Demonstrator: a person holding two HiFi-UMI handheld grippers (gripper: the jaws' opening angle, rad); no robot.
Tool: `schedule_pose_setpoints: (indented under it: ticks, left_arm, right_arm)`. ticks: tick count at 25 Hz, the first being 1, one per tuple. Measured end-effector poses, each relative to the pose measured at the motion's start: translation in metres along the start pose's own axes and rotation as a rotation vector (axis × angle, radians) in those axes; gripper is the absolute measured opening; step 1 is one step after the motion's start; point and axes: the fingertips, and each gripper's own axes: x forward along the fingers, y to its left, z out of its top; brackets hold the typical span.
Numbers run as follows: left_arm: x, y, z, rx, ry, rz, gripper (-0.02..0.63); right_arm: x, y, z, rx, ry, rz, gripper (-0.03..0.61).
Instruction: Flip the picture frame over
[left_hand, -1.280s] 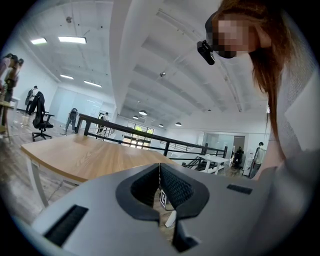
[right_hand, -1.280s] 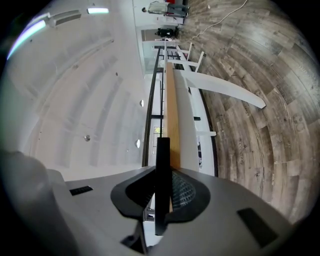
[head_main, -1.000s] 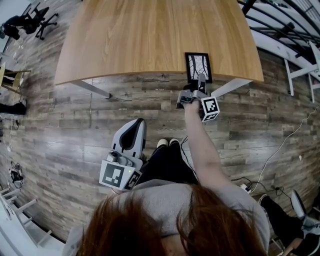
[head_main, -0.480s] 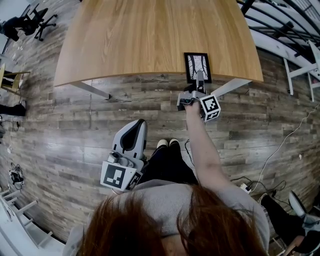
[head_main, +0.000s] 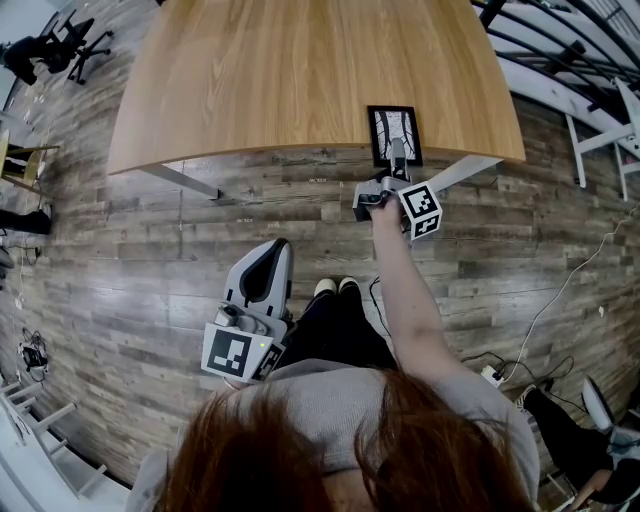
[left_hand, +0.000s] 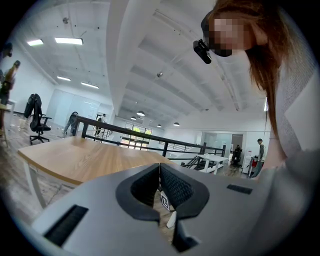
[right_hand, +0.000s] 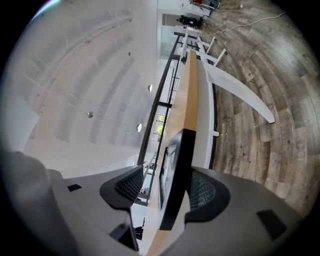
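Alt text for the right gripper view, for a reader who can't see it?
The right gripper's jaws have just been opening around the near edge of a black frame lying on the wooden table. The view is rolled sideways, with plank floor at right.

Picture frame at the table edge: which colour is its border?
Black; the picture frame shows best in the head view.

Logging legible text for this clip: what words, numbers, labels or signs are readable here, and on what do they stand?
No readable words, brands or numbers anywhere in these views.
Right marker cube: black-and-white square pattern only, no letters.
Left marker cube: the same kind of pattern, no letters.
Picture frame: a line drawing; any print on it is too small to read.
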Motion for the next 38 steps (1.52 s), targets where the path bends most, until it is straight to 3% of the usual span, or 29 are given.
schedule_pose_setpoints:
  ticks: [7, 13, 16, 20, 27, 32, 38]
  left_arm:
    - [-0.002, 0.002, 0.002, -0.014, -0.006, 0.005, 0.008]
    - [0.004, -0.005, 0.001, 0.000, 0.000, -0.029, 0.008]
    - [0.012, -0.008, 0.004, 0.002, -0.011, -0.055, 0.009]
    - [0.024, -0.018, 0.011, 0.007, -0.033, -0.096, 0.009]
    - [0.040, -0.044, 0.037, 0.022, -0.101, -0.158, 0.008]
    - [0.042, -0.056, 0.048, 0.033, -0.126, -0.188, 0.009]
    - [0.044, -0.066, 0.058, 0.038, -0.140, -0.209, 0.009]
  right_arm:
    - [-0.010, -0.027, -0.003, -0.008, 0.048, -0.075, 0.244]
    - [-0.044, -0.014, 0.002, -0.111, 0.114, -0.068, 0.244]
    - [-0.065, 0.015, 0.011, -0.270, 0.157, -0.055, 0.244]
    - [-0.091, 0.088, 0.018, -0.558, 0.197, 0.032, 0.242]
    - [-0.147, 0.196, 0.022, -0.934, 0.162, 0.186, 0.242]
    - [-0.175, 0.233, 0.006, -1.111, 0.169, 0.284, 0.241]
    - [-0.197, 0.270, -0.002, -1.182, 0.165, 0.373, 0.238]
